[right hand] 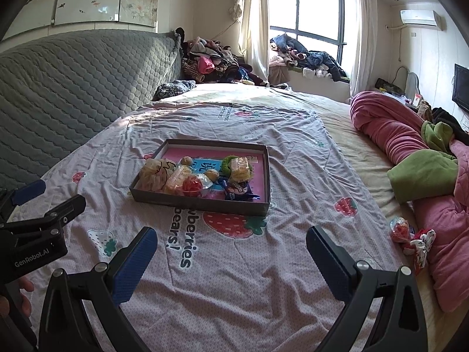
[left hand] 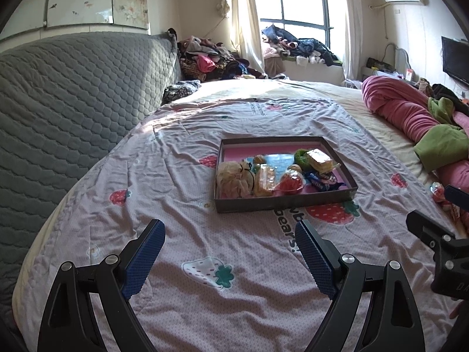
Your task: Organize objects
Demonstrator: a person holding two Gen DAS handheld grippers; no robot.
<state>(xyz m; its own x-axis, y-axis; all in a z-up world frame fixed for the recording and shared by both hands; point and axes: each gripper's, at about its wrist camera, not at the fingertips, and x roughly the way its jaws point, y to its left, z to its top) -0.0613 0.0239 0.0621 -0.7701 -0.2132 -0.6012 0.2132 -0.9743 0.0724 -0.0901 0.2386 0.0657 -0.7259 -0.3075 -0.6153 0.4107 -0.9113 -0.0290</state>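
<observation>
A shallow dark box (left hand: 281, 204) (right hand: 187, 201) with a pink floor lies on the strawberry-print bedspread. Inside it are wrapped cakes (left hand: 319, 160), a red jelly cup (left hand: 290, 183) (right hand: 192, 186), a blue biscuit pack (left hand: 321, 180), a beige scrunchie (left hand: 233, 180) and other snacks. Another red jelly cup (right hand: 400, 228) and a red-and-white wrapper (right hand: 422, 243) lie loose on the bed at the right, beside the pink quilt. My left gripper (left hand: 230, 231) hovers over the bedspread short of the box, open and empty. My right gripper (right hand: 231, 239) is also open and empty, nearer than the box.
A grey quilted headboard (left hand: 73, 94) runs along the left. A rolled pink quilt (right hand: 395, 135) with green cloth (right hand: 422, 173) fills the right side of the bed. Heaped clothes lie by the window (left hand: 296, 44). A television (left hand: 455, 61) hangs on the right wall.
</observation>
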